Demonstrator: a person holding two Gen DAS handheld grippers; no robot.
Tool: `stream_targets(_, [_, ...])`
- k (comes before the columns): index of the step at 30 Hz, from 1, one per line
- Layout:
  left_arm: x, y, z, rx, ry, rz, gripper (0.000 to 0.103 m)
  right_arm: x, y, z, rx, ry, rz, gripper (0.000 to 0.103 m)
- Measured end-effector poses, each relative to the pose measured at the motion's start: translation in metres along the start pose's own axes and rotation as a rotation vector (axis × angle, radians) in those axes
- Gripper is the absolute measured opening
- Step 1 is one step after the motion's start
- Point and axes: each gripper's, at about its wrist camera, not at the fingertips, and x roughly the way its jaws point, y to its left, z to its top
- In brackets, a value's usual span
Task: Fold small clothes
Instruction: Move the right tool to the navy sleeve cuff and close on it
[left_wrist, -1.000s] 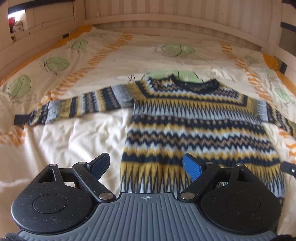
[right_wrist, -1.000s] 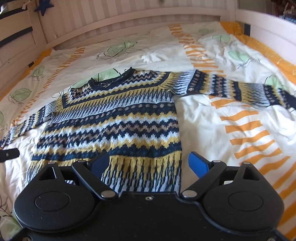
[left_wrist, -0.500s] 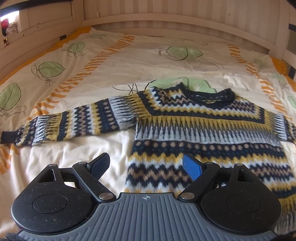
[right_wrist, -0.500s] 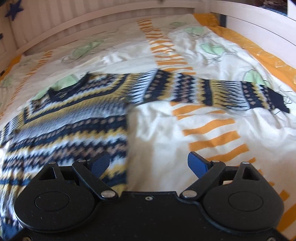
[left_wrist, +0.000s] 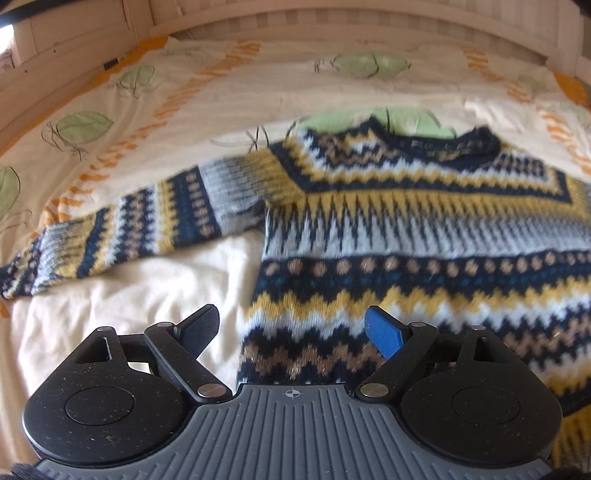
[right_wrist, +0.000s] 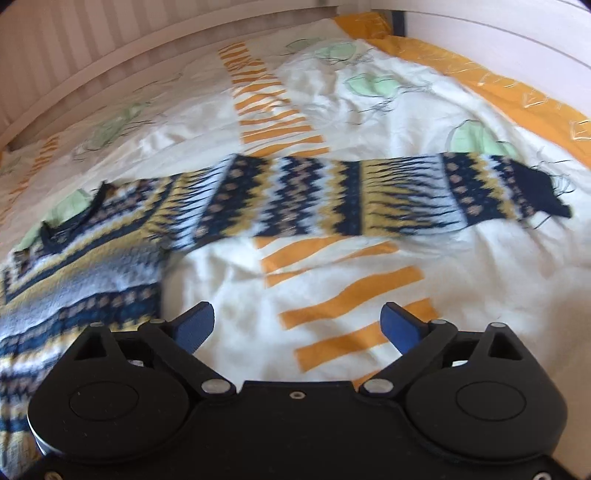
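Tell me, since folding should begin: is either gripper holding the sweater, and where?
Nothing is held: the left gripper and right gripper are open above the sweater.

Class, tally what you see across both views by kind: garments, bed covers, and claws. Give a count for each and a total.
Sweater: 1
Patterned bed cover: 1
Claws: 2, left claw, right claw, both open and empty
Total: 4

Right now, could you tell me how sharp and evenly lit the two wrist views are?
Left wrist: sweater slightly soft, bed rails bowed by fisheye, light even. Right wrist: sleeve and bedspread smeared by motion blur, while the right gripper stays crisp.
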Motion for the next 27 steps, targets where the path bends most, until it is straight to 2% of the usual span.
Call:
stream_targets(3, [0.014,0.004,-0.007,-0.018,0.036,-0.02,0.088,0.003,-0.016,0.007,0.035,-0.016,-0.025,0.097])
stream_targets(6, [0.017,0.007,-0.009,-0.049,0.027,-0.035,0.089,0.005,-0.033,0.019,0.071,-0.032,-0.04,0.097])
stream_targets(12, [0.021,0.001,-0.014,-0.035,-0.003,-0.004,0.098,0.012,-0.076,0.043,0.177,-0.04,-0.052,0.096])
stream_targets(17, [0.024,0.006,-0.011,-0.063,0.024,-0.017,0.103,0.018,-0.114,0.058,0.247,-0.039,-0.082,0.088])
stream_targets(20, [0.025,0.004,-0.01,-0.055,0.026,-0.015,0.103,0.023,-0.137,0.061,0.326,-0.022,-0.074,0.085])
stream_targets(22, [0.025,0.004,-0.01,-0.052,0.024,-0.01,0.103,0.025,-0.152,0.06,0.39,-0.013,-0.051,0.078])
stream_targets(27, [0.025,0.003,-0.01,-0.055,0.024,-0.009,0.103,0.031,-0.181,0.054,0.533,-0.015,-0.007,0.075])
